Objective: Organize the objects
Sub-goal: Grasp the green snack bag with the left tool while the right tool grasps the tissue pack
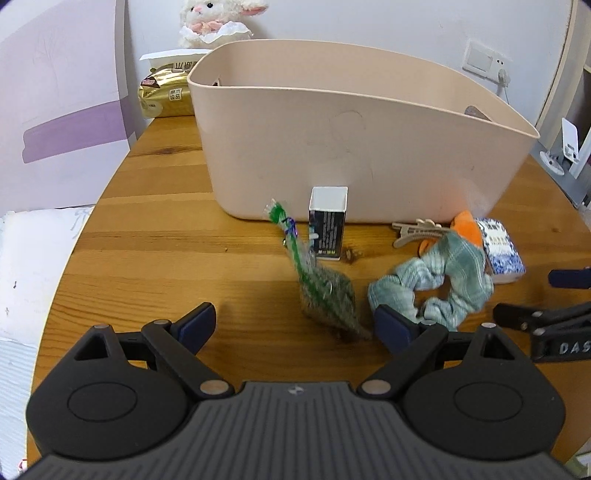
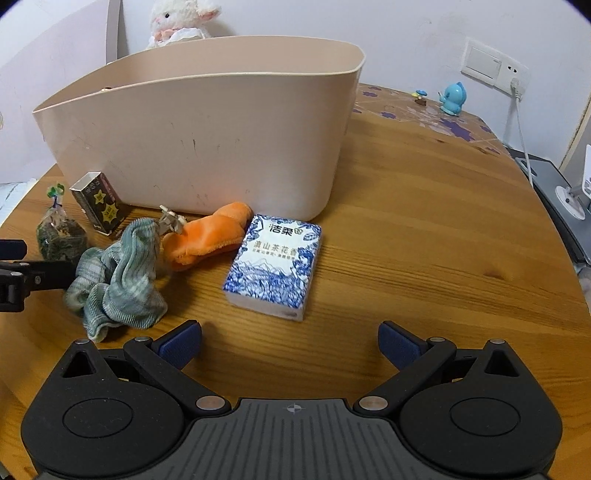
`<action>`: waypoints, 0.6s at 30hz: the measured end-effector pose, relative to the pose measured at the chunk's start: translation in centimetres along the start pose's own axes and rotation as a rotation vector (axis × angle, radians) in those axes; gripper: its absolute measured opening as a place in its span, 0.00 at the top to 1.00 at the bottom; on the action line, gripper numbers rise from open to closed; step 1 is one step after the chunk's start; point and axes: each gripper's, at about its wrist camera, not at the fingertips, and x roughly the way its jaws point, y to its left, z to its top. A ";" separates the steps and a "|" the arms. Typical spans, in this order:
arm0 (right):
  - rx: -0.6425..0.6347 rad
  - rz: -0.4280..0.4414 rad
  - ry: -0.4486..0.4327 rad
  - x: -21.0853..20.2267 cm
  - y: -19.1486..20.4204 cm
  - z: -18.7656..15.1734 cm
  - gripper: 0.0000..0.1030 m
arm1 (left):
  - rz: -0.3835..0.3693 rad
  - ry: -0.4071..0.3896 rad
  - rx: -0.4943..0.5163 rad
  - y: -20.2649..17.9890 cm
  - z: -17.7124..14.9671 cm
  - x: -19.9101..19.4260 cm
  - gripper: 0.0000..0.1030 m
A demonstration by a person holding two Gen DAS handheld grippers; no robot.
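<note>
A beige bin (image 1: 332,147) stands on the wooden table (image 1: 147,240); it also shows in the right wrist view (image 2: 203,140). In front of it lie a small clear bag of dark tea (image 1: 328,295), a small black box (image 1: 328,229), a beige hair clip (image 1: 417,232), a green scrunchie (image 1: 443,284), an orange plush (image 2: 207,236) and a blue-and-white tissue pack (image 2: 275,266). My left gripper (image 1: 295,325) is open, just short of the tea bag. My right gripper (image 2: 290,345) is open, just short of the tissue pack.
A plush lamb (image 1: 214,18) and a gold snack bag (image 1: 166,92) sit behind the bin at the far left. A blue figurine (image 2: 452,98) stands on a patterned mat at the far right. A wall socket with a cable (image 2: 513,85) is beyond it.
</note>
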 end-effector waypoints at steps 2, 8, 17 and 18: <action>0.006 0.002 -0.012 0.3 0.0 0.2 0.00 | 0.005 0.001 -0.003 0.0 0.3 0.5 0.09; 0.028 -0.008 -0.053 1.1 0.1 1.0 0.03 | 0.012 0.010 -0.003 0.2 0.6 1.9 0.24; -0.002 0.009 -0.090 -0.1 1.0 1.3 0.57 | 0.020 -0.041 0.036 0.5 0.5 1.7 0.58; -0.006 0.007 -0.088 -0.2 1.0 1.2 0.58 | 0.014 -0.042 0.037 0.6 0.6 1.6 0.64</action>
